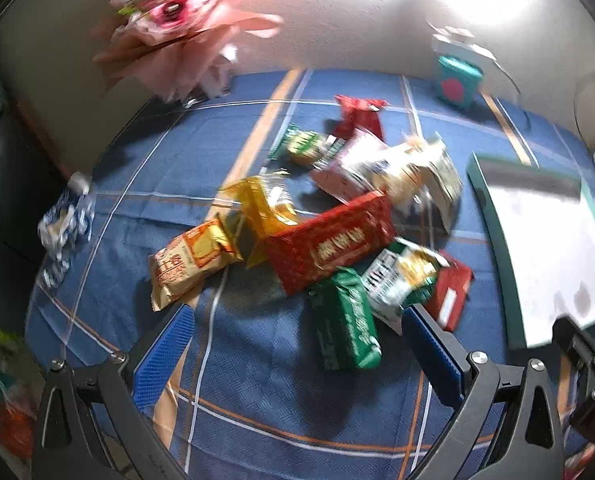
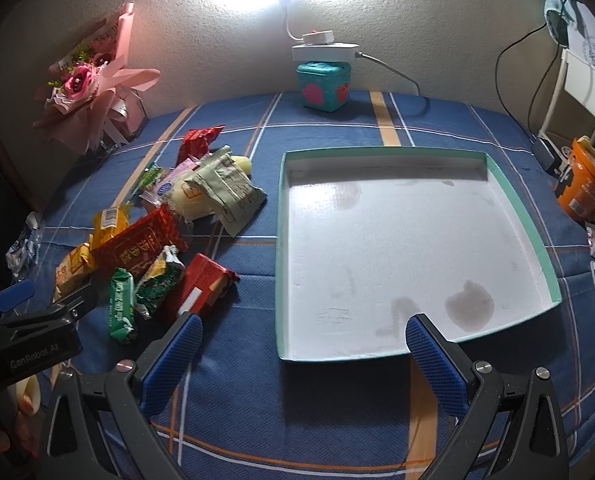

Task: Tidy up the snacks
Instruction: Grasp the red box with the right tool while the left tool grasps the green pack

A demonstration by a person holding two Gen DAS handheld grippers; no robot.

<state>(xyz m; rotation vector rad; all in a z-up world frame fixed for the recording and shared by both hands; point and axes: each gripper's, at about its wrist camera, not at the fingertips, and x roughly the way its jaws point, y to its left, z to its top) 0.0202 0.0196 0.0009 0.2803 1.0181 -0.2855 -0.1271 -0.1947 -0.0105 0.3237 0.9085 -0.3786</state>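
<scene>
Both hand-held grippers, left and right, gape wide and empty: the snack pile sits heaped on the counter beside the bare tray, seemingly awaiting sorting.

Black-framed tool with ribbed blue pads, silver screws, "GenRobot.AI" lettering.

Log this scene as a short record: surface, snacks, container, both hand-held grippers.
surface: table under a blue plaid cloth
snacks: pile of wrapped packets left of the tray, none inside it
container: shallow tray, white floor, green rim, stained, nothing in it
left hand-held gripper: open, over the pile's near edge
right hand-held gripper: open, at the tray's near rim
</scene>
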